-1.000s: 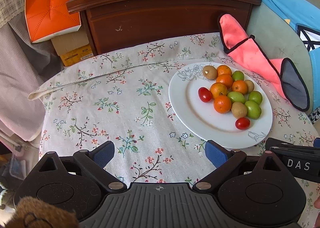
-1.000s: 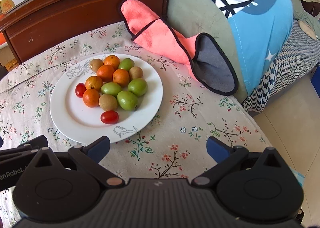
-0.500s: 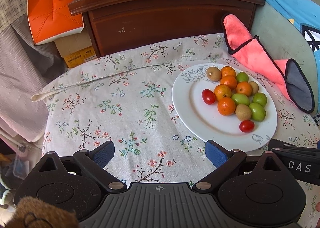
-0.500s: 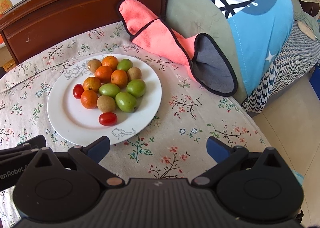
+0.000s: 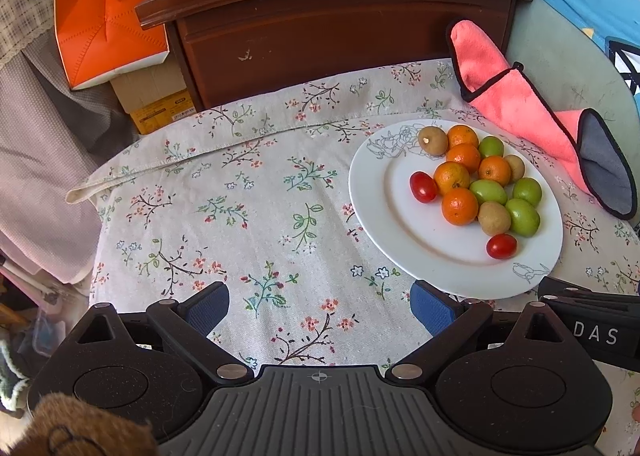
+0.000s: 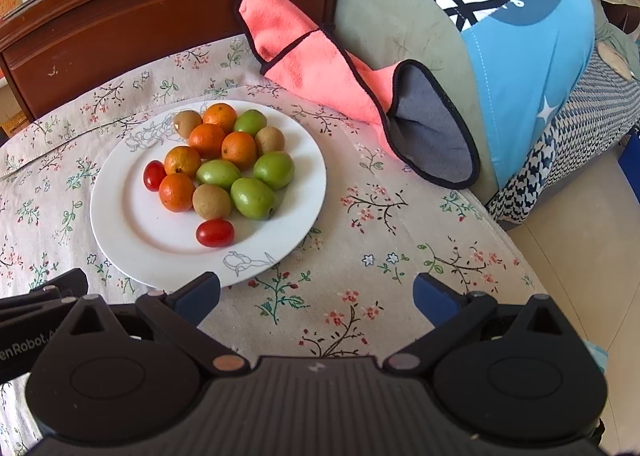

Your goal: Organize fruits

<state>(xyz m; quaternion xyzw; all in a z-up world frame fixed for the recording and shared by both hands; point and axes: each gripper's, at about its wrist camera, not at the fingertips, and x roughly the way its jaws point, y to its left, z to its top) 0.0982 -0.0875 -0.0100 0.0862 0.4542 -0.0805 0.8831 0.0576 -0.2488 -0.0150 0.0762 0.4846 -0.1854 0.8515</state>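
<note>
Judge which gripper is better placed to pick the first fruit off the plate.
Probably the right gripper: open, its left finger at the plate rim near a cherry tomato. The left gripper faces mostly bare cloth.

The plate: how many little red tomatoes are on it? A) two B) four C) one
A: the plate holds two red tomatoes, one at the left edge of the fruit pile and one at the near side.

Black ribbed tongs (image 5: pixel 319 306), blue pads (image 5: pixel 430 306), silver screws, "DAS" lettering
</note>
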